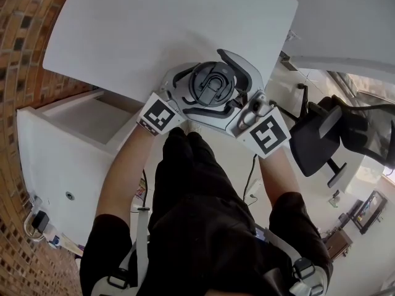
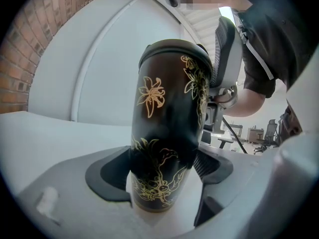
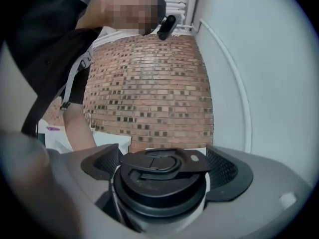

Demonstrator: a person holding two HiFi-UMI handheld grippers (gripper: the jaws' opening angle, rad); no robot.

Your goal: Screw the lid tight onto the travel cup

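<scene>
The travel cup (image 2: 167, 118) is black with gold flowers and stands slightly tilted over the white table (image 1: 154, 29). My left gripper (image 2: 164, 168) is shut on its lower body, a pad pressed to each side. The black lid (image 3: 159, 176) with its flip tab sits on top of the cup, seen from above in the head view as the lid (image 1: 212, 85). My right gripper (image 3: 162, 171) reaches in from the other side and stands open, its jaws spread wide around the lid. In the head view the left gripper (image 1: 196, 91) and right gripper (image 1: 227, 88) meet at the cup near the table's front edge.
A brick wall (image 1: 24, 42) runs along the left. A white cabinet (image 1: 68, 159) stands below the table's left side. A black office chair (image 1: 327, 134) is at the right. The person's dark-clothed body fills the lower middle of the head view.
</scene>
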